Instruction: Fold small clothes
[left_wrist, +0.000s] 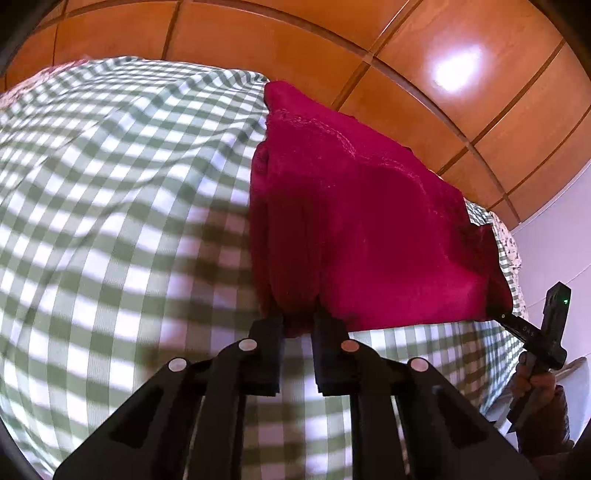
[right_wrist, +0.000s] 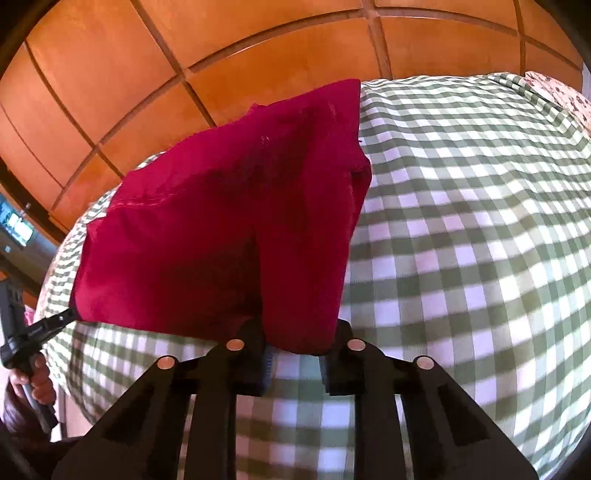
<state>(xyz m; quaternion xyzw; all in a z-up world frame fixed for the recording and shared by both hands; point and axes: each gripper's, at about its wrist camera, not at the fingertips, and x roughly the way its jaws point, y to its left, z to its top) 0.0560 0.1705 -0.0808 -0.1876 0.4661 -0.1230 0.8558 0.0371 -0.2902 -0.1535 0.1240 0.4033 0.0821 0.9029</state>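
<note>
A: Where is the red garment (left_wrist: 362, 221)?
B: Lifted above the green-and-white checked bedspread (left_wrist: 110, 184), stretched between the two tools, with the orange wooden panelling (left_wrist: 461, 74) behind it.
A: And the left tool (left_wrist: 298, 325)?
B: Its fingers are closed to a narrow gap, pinching a bunched lower corner of the cloth.
A: The right tool (right_wrist: 301, 343)?
B: Closed on the opposite lower corner; the fabric hangs down between its fingers (right_wrist: 253, 328). From the left wrist view it shows at the far right edge, clamped on the garment's corner, with the person's right hand (left_wrist: 532, 384) gripping its handle.
A: Is the cloth flat?
B: No, it sags in folds, one hem showing a pale stitched edge
</note>
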